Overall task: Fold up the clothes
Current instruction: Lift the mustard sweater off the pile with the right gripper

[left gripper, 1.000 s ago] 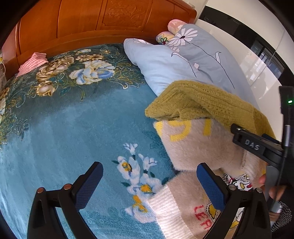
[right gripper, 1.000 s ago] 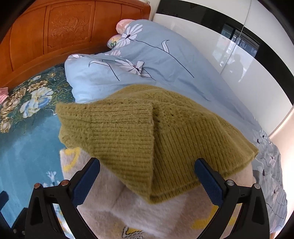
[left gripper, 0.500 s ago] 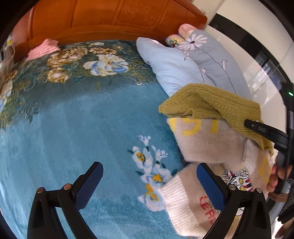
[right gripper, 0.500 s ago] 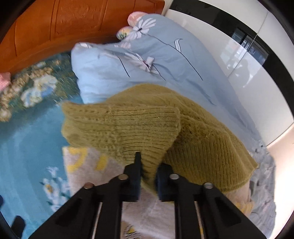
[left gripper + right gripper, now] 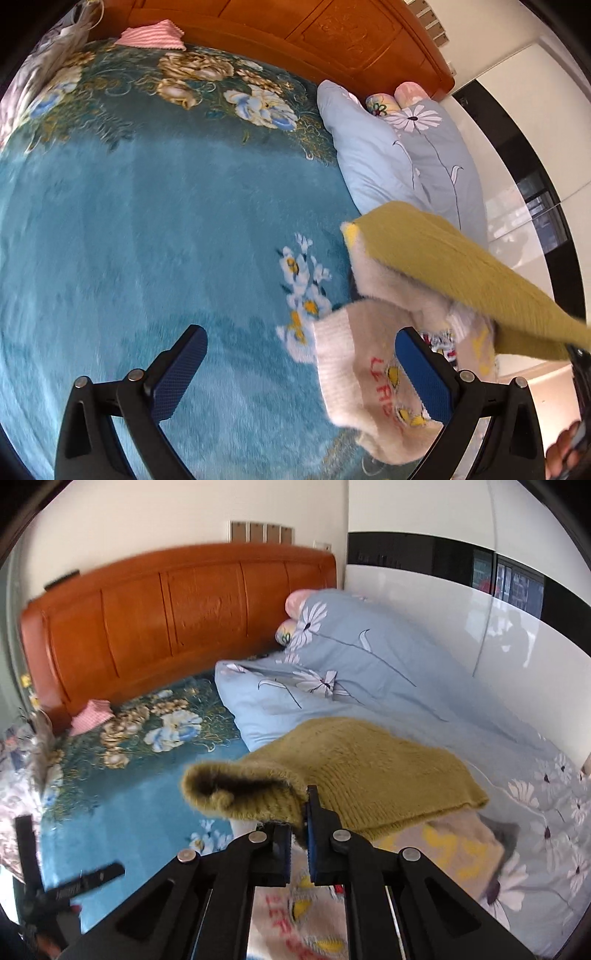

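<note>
The right hand-held gripper (image 5: 299,834) has its 2 jaws closed on a fold of the olive knit sweater (image 5: 369,771), lifting that edge off the cream fuzzy sweater (image 5: 454,845) beneath; the left hand-held gripper (image 5: 301,373) hangs wide apart and holds nothing, its right finger over the cream sleeve (image 5: 354,373); both garments lie on the teal floral bed cover (image 5: 147,221); beyond are the pale blue duvet (image 5: 369,664) and wooden headboard (image 5: 166,620).

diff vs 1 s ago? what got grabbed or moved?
The right gripper, open a second ago, shut on the olive sweater and is lifting its edge off the beige sweater, camera tilting up toward the headboard. The left gripper stays open and empty over the blue blanket; the beige sweater stays put.
</note>
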Motion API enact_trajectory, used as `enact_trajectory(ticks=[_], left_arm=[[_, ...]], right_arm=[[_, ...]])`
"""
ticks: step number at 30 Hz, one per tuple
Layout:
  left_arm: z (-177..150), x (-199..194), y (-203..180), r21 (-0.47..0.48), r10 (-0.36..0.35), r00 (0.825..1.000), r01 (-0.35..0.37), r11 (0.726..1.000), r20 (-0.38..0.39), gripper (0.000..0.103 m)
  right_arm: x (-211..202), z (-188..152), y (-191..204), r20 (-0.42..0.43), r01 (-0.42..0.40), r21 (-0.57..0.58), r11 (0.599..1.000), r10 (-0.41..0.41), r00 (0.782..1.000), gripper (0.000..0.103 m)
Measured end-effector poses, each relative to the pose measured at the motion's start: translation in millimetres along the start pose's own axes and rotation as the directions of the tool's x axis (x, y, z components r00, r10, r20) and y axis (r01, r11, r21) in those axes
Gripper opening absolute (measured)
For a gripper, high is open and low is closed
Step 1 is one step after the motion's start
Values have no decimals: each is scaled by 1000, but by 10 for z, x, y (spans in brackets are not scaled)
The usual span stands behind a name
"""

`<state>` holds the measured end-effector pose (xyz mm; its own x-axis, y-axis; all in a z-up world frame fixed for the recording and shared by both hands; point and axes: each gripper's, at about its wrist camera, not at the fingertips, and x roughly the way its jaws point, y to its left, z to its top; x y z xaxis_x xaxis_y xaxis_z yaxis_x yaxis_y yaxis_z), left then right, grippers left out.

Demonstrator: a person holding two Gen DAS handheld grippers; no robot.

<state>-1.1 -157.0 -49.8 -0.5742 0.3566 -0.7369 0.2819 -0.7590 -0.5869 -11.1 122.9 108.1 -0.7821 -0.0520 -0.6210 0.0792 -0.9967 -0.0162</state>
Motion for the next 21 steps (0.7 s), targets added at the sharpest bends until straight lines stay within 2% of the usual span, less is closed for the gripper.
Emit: enact_trajectory(ticks=[6, 10, 14, 17, 19, 21], left_arm=[[-339, -203, -109, 22, -28, 1000, 28, 999, -14, 103], [-525, -363, -126, 37, -49, 999, 49, 998, -6, 103], [-693, -431, -67, 45, -42, 999, 43, 998, -16, 103], [-827, -402, -53, 73, -21, 999, 25, 997, -43, 103], [-939, -365, -68, 92, -15, 998, 21, 996, -65, 103], [-1025, -325, -92, 106, -12, 997, 20, 994, -81, 103]], right_arm=[[-888, -50, -259, 106, -55, 47, 997, 50, 993, 6], [-1628, -28, -159, 216, -96, -25, 995, 99, 971, 6], [-2242, -264, -87, 259, -150, -88, 985, 168, 951, 6], [-2528, -589, -120, 241, -165, -85, 983, 181, 954, 6], [-2421, -870, -268, 165, -125, -17, 992, 127, 978, 6], [-2312, -1152, -417, 84, -80, 48, 996, 76, 994, 6]])
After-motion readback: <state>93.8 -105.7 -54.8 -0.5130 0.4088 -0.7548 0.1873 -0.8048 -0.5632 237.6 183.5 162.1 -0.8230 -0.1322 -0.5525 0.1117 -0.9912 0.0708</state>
